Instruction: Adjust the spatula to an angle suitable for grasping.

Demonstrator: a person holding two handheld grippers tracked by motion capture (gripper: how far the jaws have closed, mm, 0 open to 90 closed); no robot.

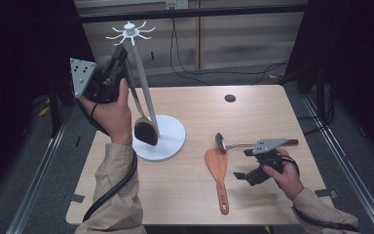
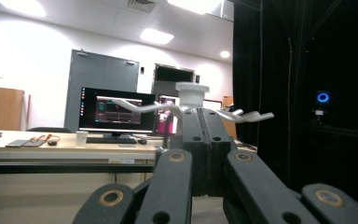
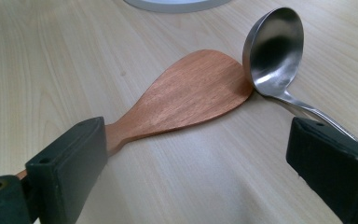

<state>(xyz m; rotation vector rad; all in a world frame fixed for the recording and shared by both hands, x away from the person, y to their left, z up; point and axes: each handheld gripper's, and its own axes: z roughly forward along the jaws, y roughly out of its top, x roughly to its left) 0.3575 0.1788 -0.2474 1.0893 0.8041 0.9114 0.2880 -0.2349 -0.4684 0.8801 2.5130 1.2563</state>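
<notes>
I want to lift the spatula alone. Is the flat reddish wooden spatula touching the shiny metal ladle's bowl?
Touching. In the right gripper view the flat reddish wooden spatula has its blade edge against the shiny metal ladle, no table showing between them.

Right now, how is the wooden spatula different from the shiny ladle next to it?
The wooden spatula is flat and reddish brown; the ladle is silvery metal with a deep round bowl. The spatula's handle points toward the person, while the ladle's handle runs sideways toward the table's right edge. Both lie on the table, their heads close together, in front of the open right gripper.
</notes>
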